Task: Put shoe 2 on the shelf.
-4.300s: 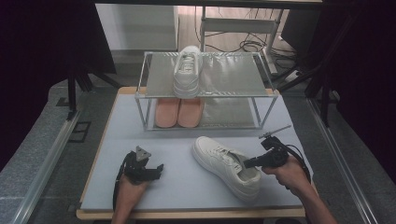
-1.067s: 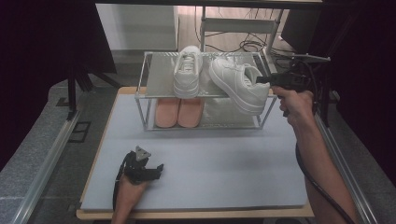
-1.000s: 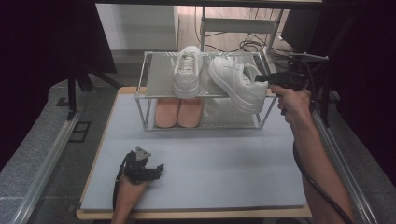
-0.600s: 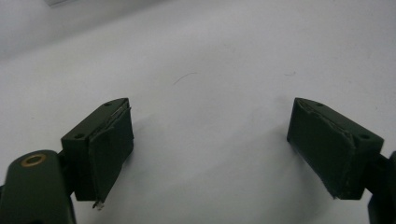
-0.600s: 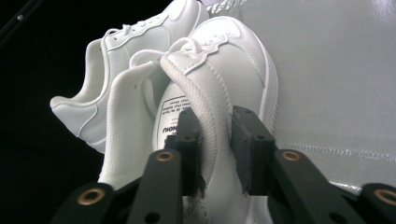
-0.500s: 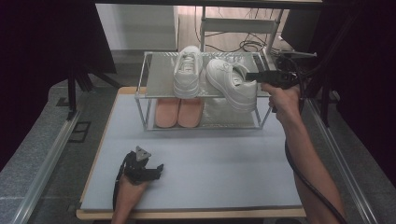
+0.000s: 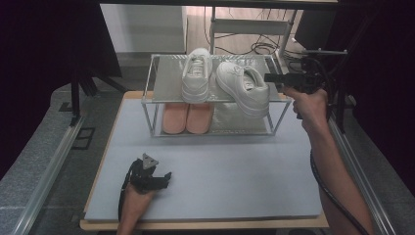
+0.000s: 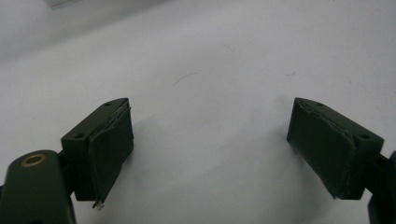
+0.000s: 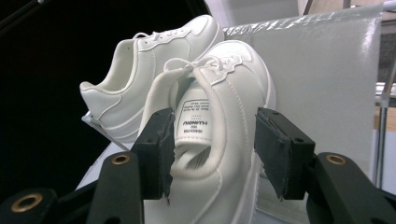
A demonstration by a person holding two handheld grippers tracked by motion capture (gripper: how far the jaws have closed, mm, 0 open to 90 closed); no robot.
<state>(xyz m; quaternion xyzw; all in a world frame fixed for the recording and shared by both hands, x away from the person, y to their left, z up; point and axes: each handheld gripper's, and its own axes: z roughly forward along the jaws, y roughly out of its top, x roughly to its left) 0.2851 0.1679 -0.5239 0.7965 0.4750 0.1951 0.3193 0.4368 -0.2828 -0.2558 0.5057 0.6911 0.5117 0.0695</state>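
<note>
A white sneaker (image 7: 243, 87) sits on the top shelf of a two-tier wire rack (image 7: 159, 85), angled, its heel toward the right edge and its toe overhanging the front rail. The right claw (image 7: 268, 77) is level at the heel; in the right gripper view its jaws have just been opening and stand either side of the heel collar (image 9: 205, 140), the left pad close against the collar's rim, the right pad clear of the leather. A second white sneaker (image 7: 196, 74) stands just beside it on the same shelf, straight and toe forward. Below, on the lower shelf, two pink insoles (image 7: 186, 117) lie side by side. That makes two sneakers, two insoles, one rack. The rack stands at the far end of the grey worktop (image 7: 244, 171). The left claw (image 7: 165, 177) rests near the front edge of the worktop, well apart from the rack, its jaws spread wide with only bare surface between them.
</note>
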